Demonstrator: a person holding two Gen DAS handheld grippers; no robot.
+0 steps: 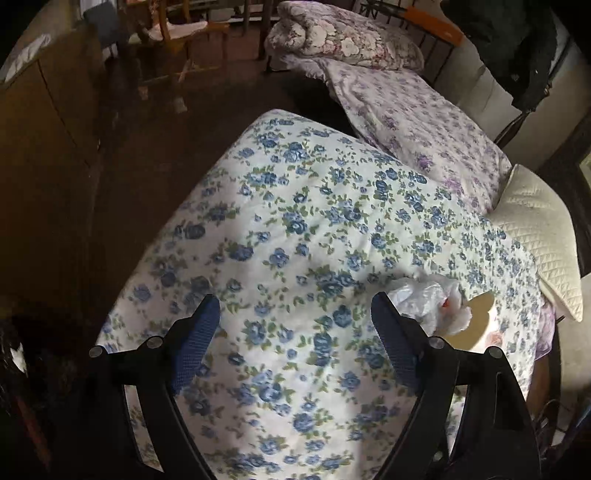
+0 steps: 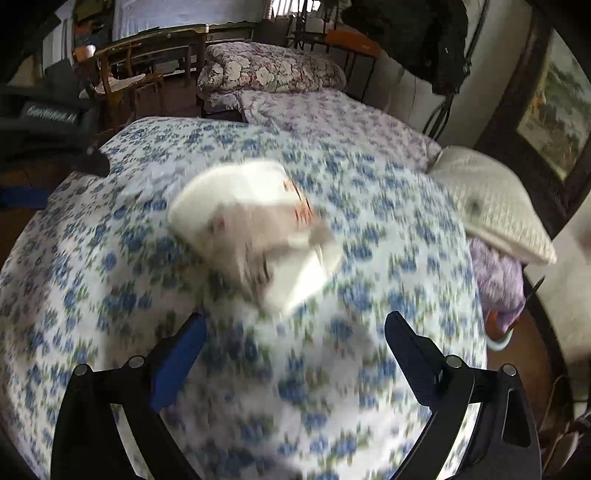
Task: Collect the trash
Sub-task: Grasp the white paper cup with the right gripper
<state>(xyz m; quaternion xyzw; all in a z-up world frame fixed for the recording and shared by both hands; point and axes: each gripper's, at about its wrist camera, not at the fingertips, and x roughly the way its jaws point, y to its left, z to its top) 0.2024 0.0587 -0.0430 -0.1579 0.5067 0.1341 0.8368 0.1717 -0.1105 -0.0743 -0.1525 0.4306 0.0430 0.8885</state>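
Observation:
A crumpled white plastic bag [image 1: 424, 299] and a beige paper cup [image 1: 476, 321] lie together on the bed's blue-flowered cover [image 1: 295, 221], just right of my left gripper's right finger. My left gripper [image 1: 295, 325] hangs open above the cover with nothing between its blue pads. In the right wrist view the picture is blurred. The same white trash heap [image 2: 251, 221] shows there with red marks on it, lying on the flowered cover [image 2: 110, 277] ahead of my right gripper [image 2: 297, 321]. That gripper is open and holds nothing.
A cream quilted pillow [image 1: 539, 229] [image 2: 495, 206] lies at the bed's right edge. Behind the cover are a purple-flowered sheet [image 1: 417, 122] and a folded floral quilt [image 1: 343, 37]. Dark floor [image 1: 147, 147], a wooden cabinet [image 1: 44, 129] and a chair [image 1: 177, 33] are to the left.

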